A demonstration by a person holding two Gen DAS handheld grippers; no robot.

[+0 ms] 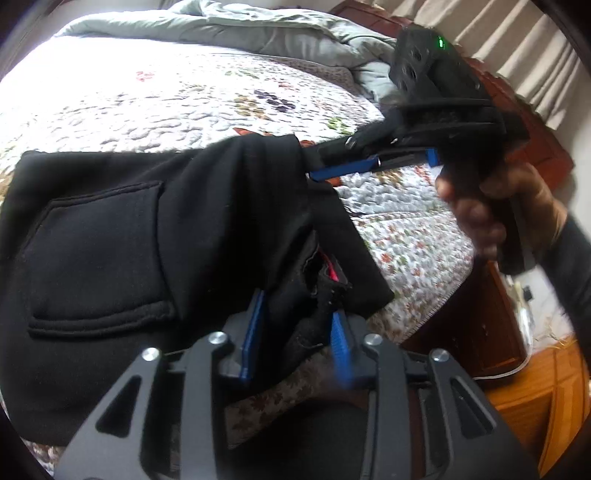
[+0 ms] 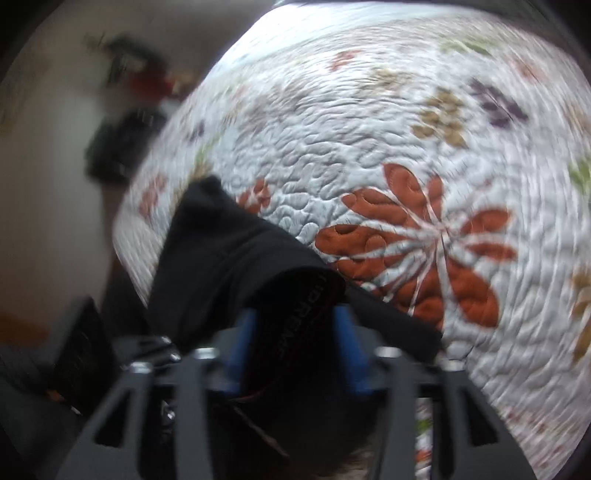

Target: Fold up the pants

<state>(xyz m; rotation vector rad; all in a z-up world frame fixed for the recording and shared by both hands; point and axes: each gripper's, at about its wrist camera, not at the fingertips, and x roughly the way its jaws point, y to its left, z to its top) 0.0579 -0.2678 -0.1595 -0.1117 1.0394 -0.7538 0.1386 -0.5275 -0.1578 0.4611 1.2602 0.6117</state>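
nearest the left wrist lens, the left tongs [image 1: 295,328] stand narrowly parted with a bunched fold of the black pants [image 1: 155,236] between the blue pads [image 1: 255,332]; the left pad lies against the cloth, the right pad is blurred, so whether the cloth is pinched cannot be told. a strip of red shows inside the bunched cloth just ahead of the pads.

the pants lie spread over the near part of the bed [image 1: 402,236], patch pocket [image 1: 99,254] facing up, its stitched edges clear. the far corner of the garment is lifted off the bed at the right tongs [image 1: 314,173], which enter from the right of the left wrist view with a hand [image 1: 480,206] in a dark sleeve wrapped around the handle.

in the right wrist view the right tongs stand wide, a dark band with lettering and the black cloth lying between the blue pads without either pad visibly pressing on it. this view is smeared.

surface: a white quilted bedspread [image 1: 147,96] with stitched swirls and leaf and flower patches in rust, tan, purple and green; one large rust flower [image 2: 417,236] lies just beyond the pants. a pale grey-green duvet [image 1: 258,33] is heaped at the far end of the bed.

room: a reddish wooden bed frame [image 1: 517,122] at the far right, pale curtains [image 1: 517,40] behind it, orange-brown wooden furniture [image 1: 535,398] below right. dark blurred items stand beyond the bed's left edge in the right wrist view; they cannot be identified.
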